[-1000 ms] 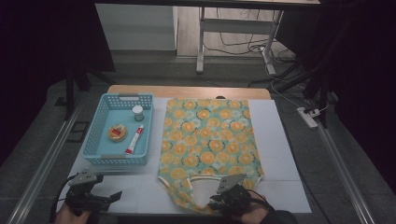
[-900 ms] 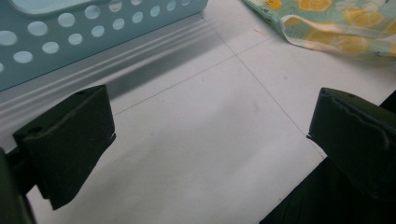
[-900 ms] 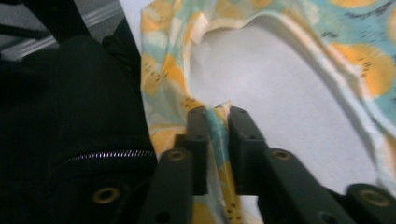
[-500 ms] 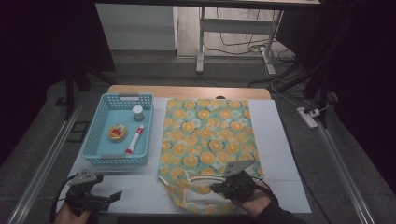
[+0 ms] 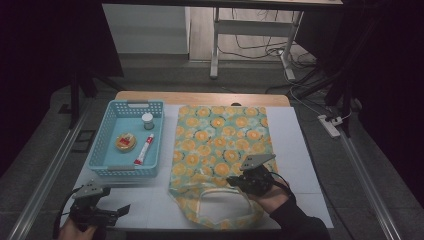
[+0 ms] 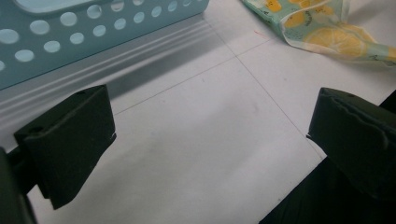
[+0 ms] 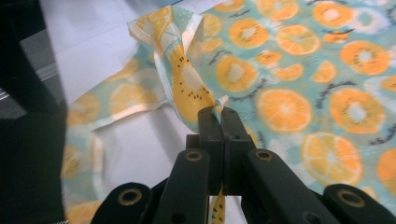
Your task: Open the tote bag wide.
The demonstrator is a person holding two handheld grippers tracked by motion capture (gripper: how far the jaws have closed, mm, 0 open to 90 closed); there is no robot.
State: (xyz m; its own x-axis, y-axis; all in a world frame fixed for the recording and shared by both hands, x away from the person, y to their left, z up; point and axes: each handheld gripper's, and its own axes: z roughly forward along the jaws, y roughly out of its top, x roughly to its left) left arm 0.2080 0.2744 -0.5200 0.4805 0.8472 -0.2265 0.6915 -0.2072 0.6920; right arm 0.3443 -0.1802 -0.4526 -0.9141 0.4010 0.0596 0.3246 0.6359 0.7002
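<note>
Moved: the right claw (image 5: pixel 239 183) has risen and gone forward over the fruit-print bag (image 5: pixel 222 145) since the earlier frames, its jaws having just been closing with the bag's strap (image 7: pixel 184 77) between them; the left claw (image 5: pixel 116 212) has kept its place.
Left claw: jaws spread wide with nothing between them, low over the white desk (image 5: pixel 150 207) at the near left corner.
Basket: the blue basket (image 5: pixel 106 145) sits just ahead of the left claw, holding a small jar (image 5: pixel 147 120), a round tin (image 5: pixel 125 142) and a red and white tube (image 5: pixel 143 149).
Bag: flat on the desk to the right of the left claw, its near handle end under the right claw.
Right claw: jaws pressed together, pinching the strap, which lifts in a fold ahead of the fingertips.
</note>
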